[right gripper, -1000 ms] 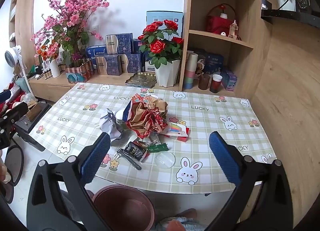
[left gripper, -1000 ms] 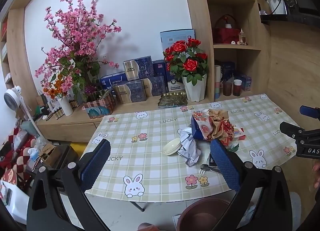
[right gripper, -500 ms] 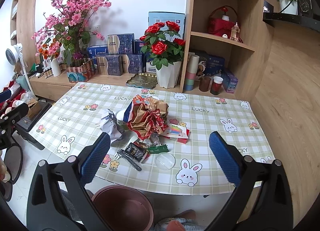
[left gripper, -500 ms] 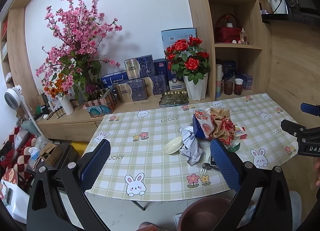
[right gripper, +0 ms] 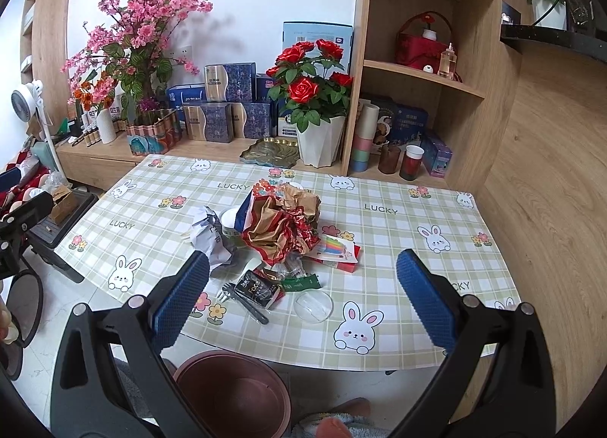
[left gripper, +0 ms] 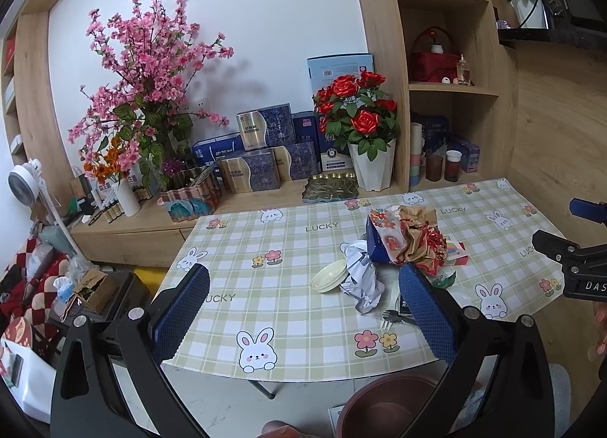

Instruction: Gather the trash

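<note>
The counter [right gripper: 398,187], in its checked rabbit cloth, is carrying a trash pile at its middle: crumpled red-gold wrapping [right gripper: 282,223], crumpled white paper [right gripper: 210,235], then a black packet [right gripper: 256,288] and fork [right gripper: 242,299] toward the near edge. A brown bin [right gripper: 231,392] is sitting below that edge. Both the left claw [left gripper: 303,309] and right claw [right gripper: 301,299] are hovering wide, gripping nothing.

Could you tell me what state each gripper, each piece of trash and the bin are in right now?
left gripper: open, holding nothing.
right gripper: open, holding nothing.
brown bin: upright on the floor, looks empty.
gold and red wrapping: crumpled, on the table.
white paper: crumpled, beside the wrapping.
clear lid: flat, near the table edge.
black fork: lying flat.
</note>
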Demonstrator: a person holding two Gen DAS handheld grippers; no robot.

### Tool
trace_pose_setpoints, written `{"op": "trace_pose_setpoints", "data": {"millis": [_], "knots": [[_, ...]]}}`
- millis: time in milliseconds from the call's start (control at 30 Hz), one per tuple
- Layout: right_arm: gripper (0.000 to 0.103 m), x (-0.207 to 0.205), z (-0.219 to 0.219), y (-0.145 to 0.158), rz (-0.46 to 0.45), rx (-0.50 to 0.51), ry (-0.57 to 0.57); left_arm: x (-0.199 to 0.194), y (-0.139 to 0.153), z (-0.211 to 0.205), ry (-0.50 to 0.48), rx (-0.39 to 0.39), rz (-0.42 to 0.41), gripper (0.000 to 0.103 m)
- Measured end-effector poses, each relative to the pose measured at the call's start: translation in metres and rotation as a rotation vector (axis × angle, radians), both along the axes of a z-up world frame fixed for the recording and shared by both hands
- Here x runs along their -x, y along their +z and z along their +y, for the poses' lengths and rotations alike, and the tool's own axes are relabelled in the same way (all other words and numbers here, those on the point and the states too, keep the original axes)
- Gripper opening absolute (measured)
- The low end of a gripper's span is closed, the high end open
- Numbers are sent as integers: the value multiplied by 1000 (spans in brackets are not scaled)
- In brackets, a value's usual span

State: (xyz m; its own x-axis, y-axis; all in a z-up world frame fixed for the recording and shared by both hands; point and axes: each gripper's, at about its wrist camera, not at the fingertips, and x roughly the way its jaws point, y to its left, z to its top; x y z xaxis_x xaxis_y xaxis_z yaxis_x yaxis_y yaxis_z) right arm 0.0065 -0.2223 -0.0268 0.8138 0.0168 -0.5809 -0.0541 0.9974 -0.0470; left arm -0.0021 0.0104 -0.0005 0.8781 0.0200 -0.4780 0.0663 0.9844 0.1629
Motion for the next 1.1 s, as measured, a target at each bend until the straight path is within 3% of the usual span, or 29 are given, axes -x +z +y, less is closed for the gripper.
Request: {"op": "trace_pose_setpoints", "data": {"millis": [1100], "knots": [[97, 0, -3, -3, 4, 0, -3, 0, -3, -2, -1, -1, 3, 98]]}}
